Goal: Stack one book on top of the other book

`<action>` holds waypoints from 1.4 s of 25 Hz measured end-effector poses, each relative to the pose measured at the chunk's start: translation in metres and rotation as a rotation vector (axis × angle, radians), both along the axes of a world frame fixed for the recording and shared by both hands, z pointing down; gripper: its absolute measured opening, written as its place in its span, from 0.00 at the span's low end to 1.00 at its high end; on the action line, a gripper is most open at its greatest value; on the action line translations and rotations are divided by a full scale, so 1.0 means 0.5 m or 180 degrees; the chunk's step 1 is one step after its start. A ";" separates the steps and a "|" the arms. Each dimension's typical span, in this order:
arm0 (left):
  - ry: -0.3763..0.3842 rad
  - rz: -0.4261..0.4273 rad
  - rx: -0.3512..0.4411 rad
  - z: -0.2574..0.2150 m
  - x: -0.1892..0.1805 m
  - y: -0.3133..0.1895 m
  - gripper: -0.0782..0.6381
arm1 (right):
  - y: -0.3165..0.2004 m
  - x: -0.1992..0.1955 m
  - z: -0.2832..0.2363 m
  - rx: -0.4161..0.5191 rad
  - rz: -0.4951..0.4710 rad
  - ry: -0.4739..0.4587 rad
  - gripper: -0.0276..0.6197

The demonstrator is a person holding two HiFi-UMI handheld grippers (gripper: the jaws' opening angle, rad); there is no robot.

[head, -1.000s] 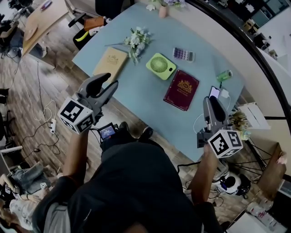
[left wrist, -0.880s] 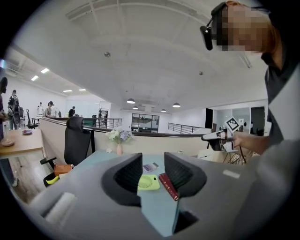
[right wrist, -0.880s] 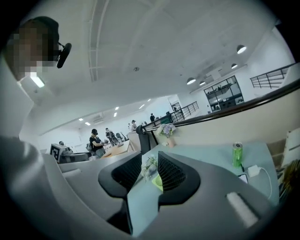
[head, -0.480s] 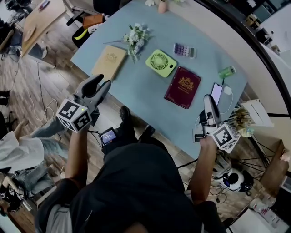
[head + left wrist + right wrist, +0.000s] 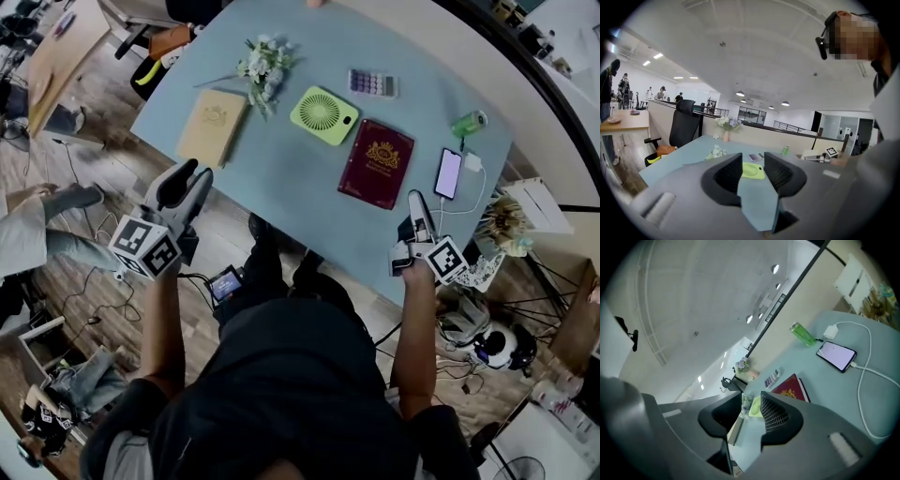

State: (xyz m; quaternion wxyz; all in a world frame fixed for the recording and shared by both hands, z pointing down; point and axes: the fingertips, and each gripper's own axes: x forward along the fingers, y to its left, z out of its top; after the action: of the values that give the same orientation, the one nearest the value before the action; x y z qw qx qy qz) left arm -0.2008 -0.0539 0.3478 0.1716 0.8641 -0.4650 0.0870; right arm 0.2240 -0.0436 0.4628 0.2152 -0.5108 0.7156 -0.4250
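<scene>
Both grippers have crept forward toward the table since a moment back, the right one most, and it is now at the near edge. The left gripper (image 5: 195, 174) hangs off the near-left corner of the table (image 5: 281, 183), jaws apart with nothing between them. Just beyond it the tan book (image 5: 212, 127) lies flat, with flowers (image 5: 262, 64) by its far corner. The green fan (image 5: 323, 115) sits between it and the maroon book (image 5: 377, 174), which also lies flat, well apart from the tan one. The right gripper (image 5: 415, 201), jaws likewise spread and empty, points past the maroon book's near right corner. I'd say neither book is taken yet. To do it well, come in low at a book's near edge, pinch its whole thickness, lift it clear of the fan, and square the corners before letting go.
</scene>
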 end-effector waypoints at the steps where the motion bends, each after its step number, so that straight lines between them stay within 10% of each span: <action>1: 0.0000 0.0006 -0.0012 0.005 -0.001 0.000 0.39 | 0.004 0.005 0.026 -0.0058 0.0051 -0.0049 0.21; 10: -0.0024 0.0047 -0.0094 0.033 -0.007 -0.002 0.39 | 0.044 0.040 0.207 -0.0624 0.0418 -0.0212 0.21; 35: -0.0106 0.0198 -0.0301 0.078 0.022 -0.032 0.39 | 0.059 0.015 0.349 -0.0911 0.0524 -0.0329 0.21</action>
State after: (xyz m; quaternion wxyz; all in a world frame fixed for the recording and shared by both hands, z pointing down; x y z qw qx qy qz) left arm -0.1900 -0.0698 0.3870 0.2018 0.8675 -0.4361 0.1286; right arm 0.2316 -0.0140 0.6372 0.2109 -0.5706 0.5916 -0.5292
